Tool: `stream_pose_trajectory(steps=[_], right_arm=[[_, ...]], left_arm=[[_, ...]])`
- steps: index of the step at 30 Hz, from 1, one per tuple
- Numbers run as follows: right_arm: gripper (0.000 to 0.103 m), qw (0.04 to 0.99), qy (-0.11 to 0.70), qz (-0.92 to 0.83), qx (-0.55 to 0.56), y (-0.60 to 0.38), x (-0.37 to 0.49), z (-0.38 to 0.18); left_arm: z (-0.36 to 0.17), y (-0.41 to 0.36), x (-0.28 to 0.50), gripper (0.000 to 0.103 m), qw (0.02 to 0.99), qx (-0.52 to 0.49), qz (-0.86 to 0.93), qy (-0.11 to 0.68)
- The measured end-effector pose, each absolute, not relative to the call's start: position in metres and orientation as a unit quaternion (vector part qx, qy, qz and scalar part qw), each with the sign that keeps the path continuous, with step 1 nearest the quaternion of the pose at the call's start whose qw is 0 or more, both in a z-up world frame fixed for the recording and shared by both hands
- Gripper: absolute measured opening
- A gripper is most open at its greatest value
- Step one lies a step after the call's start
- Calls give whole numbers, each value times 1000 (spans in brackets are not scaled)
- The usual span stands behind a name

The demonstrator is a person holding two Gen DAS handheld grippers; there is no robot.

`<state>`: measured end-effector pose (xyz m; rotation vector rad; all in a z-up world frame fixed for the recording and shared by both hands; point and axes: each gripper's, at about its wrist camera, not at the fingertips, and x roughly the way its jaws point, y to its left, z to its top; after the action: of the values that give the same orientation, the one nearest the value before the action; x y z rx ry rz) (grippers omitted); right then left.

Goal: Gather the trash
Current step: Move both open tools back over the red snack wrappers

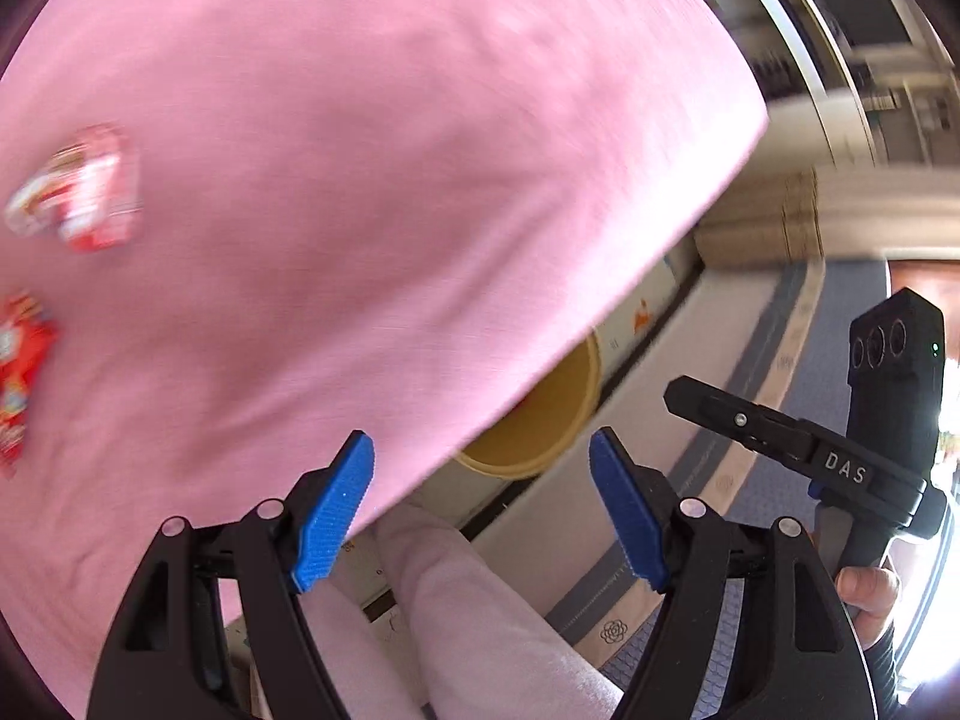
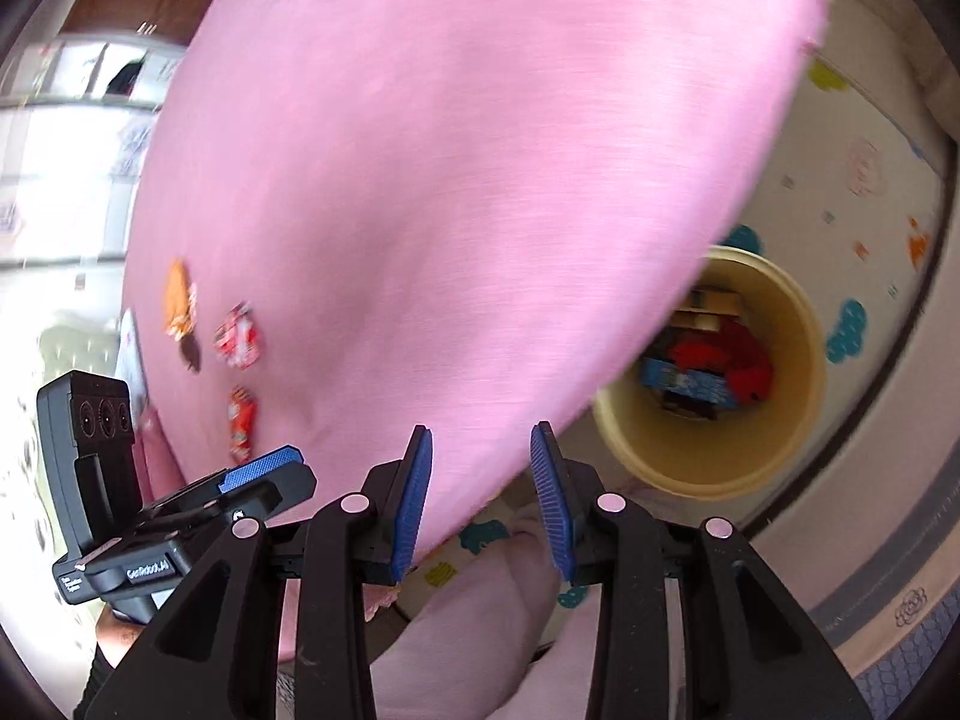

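Blue-padded fingers of the right tool (image 2: 480,495) fill the bottom of its own view, standing fairly narrow with nothing pinched between them; behind the gap show only the edge of the pink cloth (image 2: 456,180) and a pale pink trouser leg. Out from there the left tool (image 1: 483,510) has its jaws set wide and equally empty, its left pad over the cloth's hem and its right pad over bare floor. The pink cloth covers a surface that may be a low worktop or a bed; I cannot tell which. On it lies the trash: in the right wrist view a red wrapper (image 2: 241,423) nearest, a red-and-white wrapper (image 2: 239,337) just beyond, and an orange wrapper (image 2: 180,300) farther on, all blurred. They sit up and to the left of the right tool, close above the left tool's body, which shows at that view's lower left. In the left wrist view the same sort of litter hugs the far left edge, a red-and-white packet (image 1: 78,192) and a red one (image 1: 18,372) below it. So the left tool looks the nearer of the two. The cream bin (image 2: 708,372), already holding red and blue scraps, stands on the patterned floor mat (image 2: 870,192) on the opposite, right-hand side, tucked partly under the cloth's edge, so any wrapper picked would have to travel across the cloth to reach it.
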<state>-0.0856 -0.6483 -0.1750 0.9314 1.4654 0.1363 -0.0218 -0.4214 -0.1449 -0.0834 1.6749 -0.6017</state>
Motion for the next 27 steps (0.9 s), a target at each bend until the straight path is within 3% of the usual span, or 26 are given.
stream_pose_trajectory(steps=[13,18,23,27], right_arm=[[37,657,656,123,351,-507,-3,-137],[45,657,657,126,347,-469,14,-132],[61,659,667,123,324,-440,31,-133],[63,654,675,117,321,-435,48,-142]], left_arm=[[-124,-250,19,74,668,-85,-196,712],[-128,-205,29,75,671,-82,-192,711],[-141,-188,37,75,670,-74,-183,716],[-161,-189,44,75,664,-51,-182,723]])
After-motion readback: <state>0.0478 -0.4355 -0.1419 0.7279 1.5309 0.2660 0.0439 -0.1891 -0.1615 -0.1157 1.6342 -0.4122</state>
